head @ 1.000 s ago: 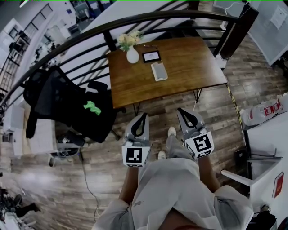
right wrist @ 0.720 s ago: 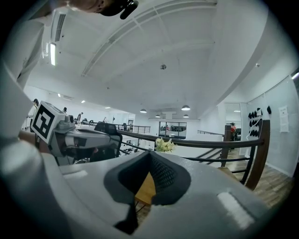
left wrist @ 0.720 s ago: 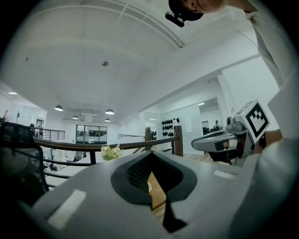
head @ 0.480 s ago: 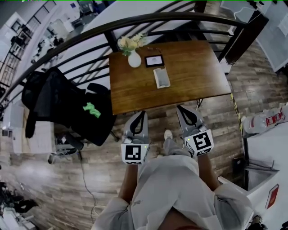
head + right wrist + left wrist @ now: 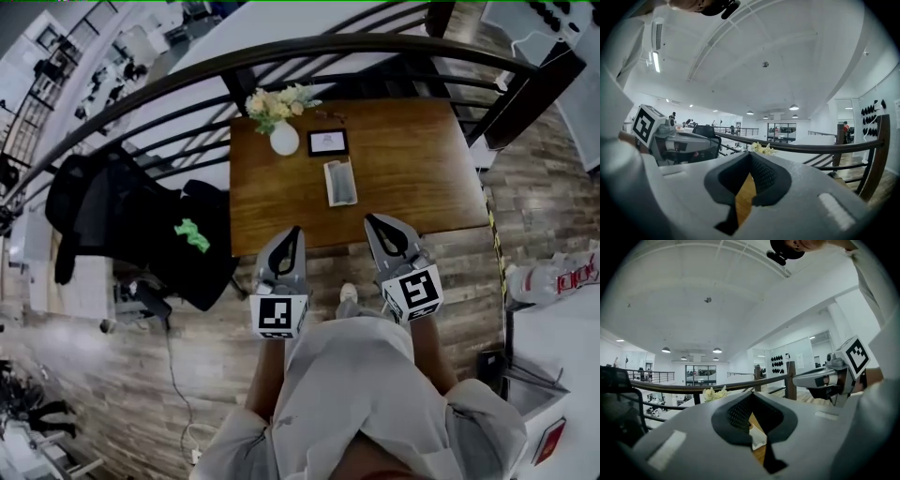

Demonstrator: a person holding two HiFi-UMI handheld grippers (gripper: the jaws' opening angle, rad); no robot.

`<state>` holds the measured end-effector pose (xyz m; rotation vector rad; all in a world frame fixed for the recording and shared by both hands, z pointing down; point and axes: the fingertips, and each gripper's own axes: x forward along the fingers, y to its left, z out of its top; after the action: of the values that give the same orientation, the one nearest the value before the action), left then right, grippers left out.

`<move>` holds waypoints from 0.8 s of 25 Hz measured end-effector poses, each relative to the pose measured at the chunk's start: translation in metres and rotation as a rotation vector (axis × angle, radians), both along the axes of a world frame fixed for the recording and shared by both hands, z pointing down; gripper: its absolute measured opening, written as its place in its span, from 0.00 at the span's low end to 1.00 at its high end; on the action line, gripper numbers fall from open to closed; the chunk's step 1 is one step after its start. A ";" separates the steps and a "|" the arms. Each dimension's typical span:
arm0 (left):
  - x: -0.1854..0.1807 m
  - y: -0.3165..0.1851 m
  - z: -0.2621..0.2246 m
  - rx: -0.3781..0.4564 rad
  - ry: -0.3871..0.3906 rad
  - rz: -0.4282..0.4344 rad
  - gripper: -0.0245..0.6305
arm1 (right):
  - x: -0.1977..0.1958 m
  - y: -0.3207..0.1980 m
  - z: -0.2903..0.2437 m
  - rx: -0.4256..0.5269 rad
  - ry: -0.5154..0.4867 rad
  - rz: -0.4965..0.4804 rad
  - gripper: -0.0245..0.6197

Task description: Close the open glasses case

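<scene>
Upper centre, on the desk [image 5: 422, 159], glasses case [image 5: 340, 182]: likely light, rigid, hinged; press lid's free edge. Closed, empty: left claw [image 5: 292, 231], right claw [image 5: 371, 221].

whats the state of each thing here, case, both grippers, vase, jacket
glasses case: open, flat on the table, untouched
left hand-held gripper: shut, empty, in the air
right hand-held gripper: shut, empty, in the air
vase: upright, flowers in it
jacket: draped over the chair
</scene>
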<state>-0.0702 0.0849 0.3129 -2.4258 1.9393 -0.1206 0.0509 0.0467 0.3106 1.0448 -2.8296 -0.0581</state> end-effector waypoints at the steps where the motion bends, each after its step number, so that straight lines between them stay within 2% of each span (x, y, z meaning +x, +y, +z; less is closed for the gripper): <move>1: 0.000 -0.008 0.000 -0.003 -0.003 -0.005 0.06 | 0.000 -0.009 0.001 -0.004 -0.001 -0.006 0.04; 11: 0.011 -0.078 0.006 -0.034 -0.001 -0.042 0.06 | 0.004 -0.080 0.008 -0.038 0.002 -0.051 0.04; 20: 0.009 -0.104 0.020 -0.084 0.005 -0.066 0.06 | -0.001 -0.109 0.020 -0.082 0.014 -0.075 0.04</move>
<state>-0.0609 -0.0189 0.3324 -2.4156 2.0575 -0.2020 0.0501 -0.0626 0.3302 0.9181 -2.8321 0.0429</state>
